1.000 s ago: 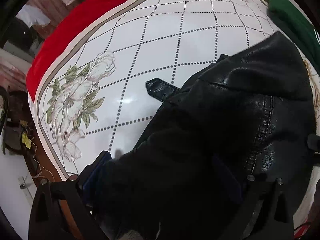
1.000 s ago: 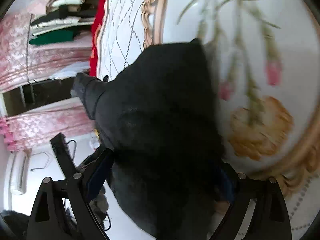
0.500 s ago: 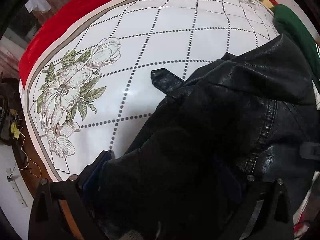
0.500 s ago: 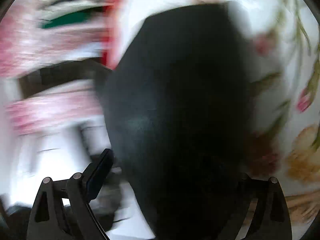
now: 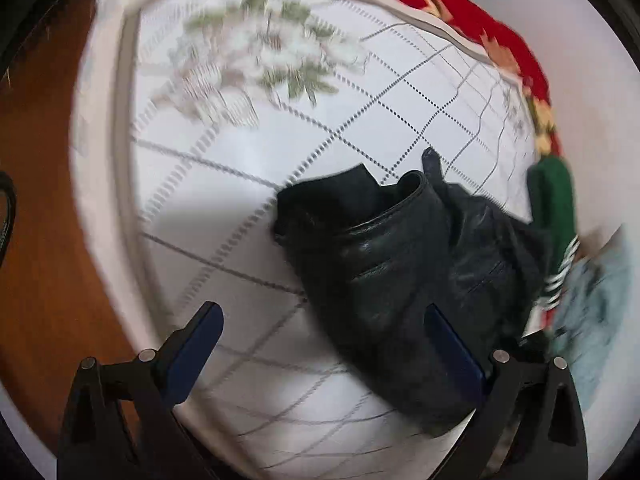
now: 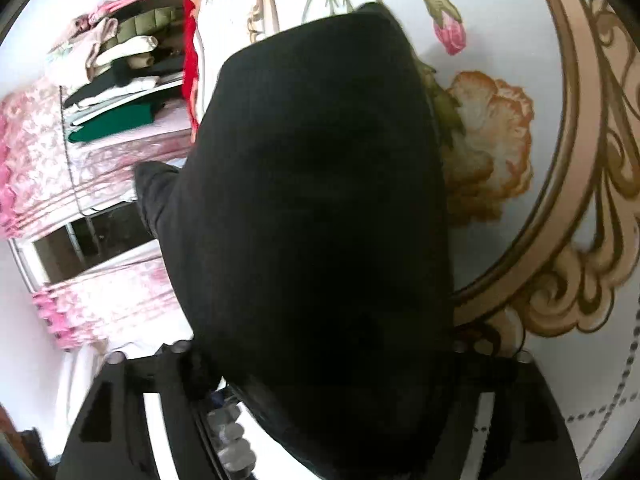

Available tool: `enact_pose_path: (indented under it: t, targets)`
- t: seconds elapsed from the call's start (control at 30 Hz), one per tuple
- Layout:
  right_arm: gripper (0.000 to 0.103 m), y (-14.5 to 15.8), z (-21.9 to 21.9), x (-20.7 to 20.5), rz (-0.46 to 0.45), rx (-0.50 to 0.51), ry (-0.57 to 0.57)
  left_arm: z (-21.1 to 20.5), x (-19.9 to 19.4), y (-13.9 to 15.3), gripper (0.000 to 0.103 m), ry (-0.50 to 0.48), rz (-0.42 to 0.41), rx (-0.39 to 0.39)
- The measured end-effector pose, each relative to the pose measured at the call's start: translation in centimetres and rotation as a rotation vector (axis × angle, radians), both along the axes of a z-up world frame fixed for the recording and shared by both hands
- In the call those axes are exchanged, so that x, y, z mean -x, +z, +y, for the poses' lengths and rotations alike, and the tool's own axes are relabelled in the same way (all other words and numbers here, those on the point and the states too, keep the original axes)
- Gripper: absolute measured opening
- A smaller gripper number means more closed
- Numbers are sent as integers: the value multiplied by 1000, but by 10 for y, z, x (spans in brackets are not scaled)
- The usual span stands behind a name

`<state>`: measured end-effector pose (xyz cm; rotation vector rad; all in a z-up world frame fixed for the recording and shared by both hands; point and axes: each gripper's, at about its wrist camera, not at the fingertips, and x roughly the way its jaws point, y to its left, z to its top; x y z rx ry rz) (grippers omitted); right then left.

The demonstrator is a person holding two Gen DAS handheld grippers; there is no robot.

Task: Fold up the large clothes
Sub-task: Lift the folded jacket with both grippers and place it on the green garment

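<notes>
While left gripper gapes, right gripper clamps jacket (folds hidden).

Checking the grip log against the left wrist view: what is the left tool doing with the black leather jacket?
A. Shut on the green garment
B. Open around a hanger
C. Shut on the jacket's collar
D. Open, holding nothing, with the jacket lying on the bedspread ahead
D: the left tool has its blue-padded fingers spread with nothing between them, and the black leather jacket lies on the white grid-patterned bedspread.
</notes>
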<state>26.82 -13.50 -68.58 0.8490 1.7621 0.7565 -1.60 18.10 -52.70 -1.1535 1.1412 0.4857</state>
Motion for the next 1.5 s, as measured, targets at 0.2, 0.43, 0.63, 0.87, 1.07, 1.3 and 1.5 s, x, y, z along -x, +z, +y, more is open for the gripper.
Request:
enact_pose_path:
  t: [0.2,0.43,0.63,0.87,1.07,1.3,1.5]
  targets:
    - [86,17,-33,7,-60,37,11,8,-32,-7,82,91,-57,-80]
    - [52,38,-18,7,-85,-82,-73,9,-41,35,35,8,-105,-219]
    - [50,69,-12,3,-122,-165,-96,28,-57,72,35,-53,-149,-237]
    - [50,117,-18,-9,-167,-202,-166,35,-111,115,35,-165,-212,-253]
    - [50,176,-55,-49,-238,-220,-260,16,-193,159,35,-279,-311,-274]
    - [50,238,-128,-162,-359,-193,-323,-32,-342,187,35,-348,-448,-248]
    - [50,245,-178,-322,-402,-173,-327,-68,-458,176,35,-382,-515,-238]
